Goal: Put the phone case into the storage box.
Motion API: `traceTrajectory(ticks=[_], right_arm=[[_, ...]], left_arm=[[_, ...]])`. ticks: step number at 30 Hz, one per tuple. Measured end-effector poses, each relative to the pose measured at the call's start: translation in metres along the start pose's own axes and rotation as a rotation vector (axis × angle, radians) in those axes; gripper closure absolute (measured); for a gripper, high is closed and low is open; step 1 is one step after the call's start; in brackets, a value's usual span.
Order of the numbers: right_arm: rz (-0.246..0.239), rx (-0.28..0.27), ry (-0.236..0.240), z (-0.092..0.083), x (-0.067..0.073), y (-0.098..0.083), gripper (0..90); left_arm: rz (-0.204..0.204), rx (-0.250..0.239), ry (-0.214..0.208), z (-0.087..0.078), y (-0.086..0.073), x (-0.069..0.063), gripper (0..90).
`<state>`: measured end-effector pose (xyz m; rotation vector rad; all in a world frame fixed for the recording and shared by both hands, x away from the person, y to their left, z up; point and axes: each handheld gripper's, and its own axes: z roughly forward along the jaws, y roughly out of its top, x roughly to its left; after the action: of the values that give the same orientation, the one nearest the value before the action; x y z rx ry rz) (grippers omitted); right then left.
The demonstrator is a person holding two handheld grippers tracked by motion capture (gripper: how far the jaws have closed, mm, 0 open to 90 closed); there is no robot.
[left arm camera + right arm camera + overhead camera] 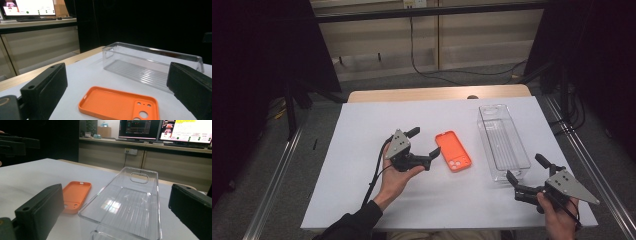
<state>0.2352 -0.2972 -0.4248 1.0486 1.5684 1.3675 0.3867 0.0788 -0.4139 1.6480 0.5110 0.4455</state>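
Observation:
An orange phone case (453, 151) lies hollow side up on the white table cover (362, 125), near the middle. To its right stands a clear plastic bin (502, 141), long and empty. My left gripper (423, 143) hovers just left of the case, open, jaws wide apart with nothing between them. In the left gripper view the case (120, 104) lies between the jaws and the bin (150, 66) is behind it. My right gripper (527, 170) is open near the bin's front end. In the right gripper view the bin (127, 202) lies straight ahead, with the case (75, 195) to its left.
The table's wooden edge (437, 93) shows at the back. Dark stands and cables (422, 55) flank the table on the floor. Monitors (185, 128) sit on a counter beyond. The white cover is bare at the left and front.

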Motion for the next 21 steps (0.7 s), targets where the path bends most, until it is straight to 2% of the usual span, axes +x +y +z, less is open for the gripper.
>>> traceTrajectory(ticks=[2, 5, 10, 16, 18, 21], right_arm=[[0.0, 0.0, -0.001, 0.0, 0.0, 0.0, 0.0], [0.004, 0.001, 0.002, 0.0, 0.0, 0.0, 0.0], [0.005, 0.004, 0.003, 0.0, 0.0, 0.0, 0.0], [0.004, 0.004, 0.005, 0.001, 0.0, 0.0, 0.0], [0.005, 0.004, 0.006, 0.001, 0.0, 0.0, 0.0], [0.005, 0.003, 0.006, 0.0, 0.0, 0.0, 0.0]], left_arm=[[-0.021, -0.005, 0.002, 0.003, -0.001, 0.002, 3.4], [-0.03, -0.009, 0.006, 0.008, 0.0, 0.005, 5.9], [-0.006, -0.007, 0.001, 0.018, 0.003, 0.006, 6.5], [-0.019, -0.006, -0.025, 0.034, 0.005, 0.005, 8.7], [0.0, 0.007, -0.021, 0.039, 0.005, 0.003, 10.6], [-0.018, 0.006, -0.048, 0.049, 0.005, 0.002, 13.9]])
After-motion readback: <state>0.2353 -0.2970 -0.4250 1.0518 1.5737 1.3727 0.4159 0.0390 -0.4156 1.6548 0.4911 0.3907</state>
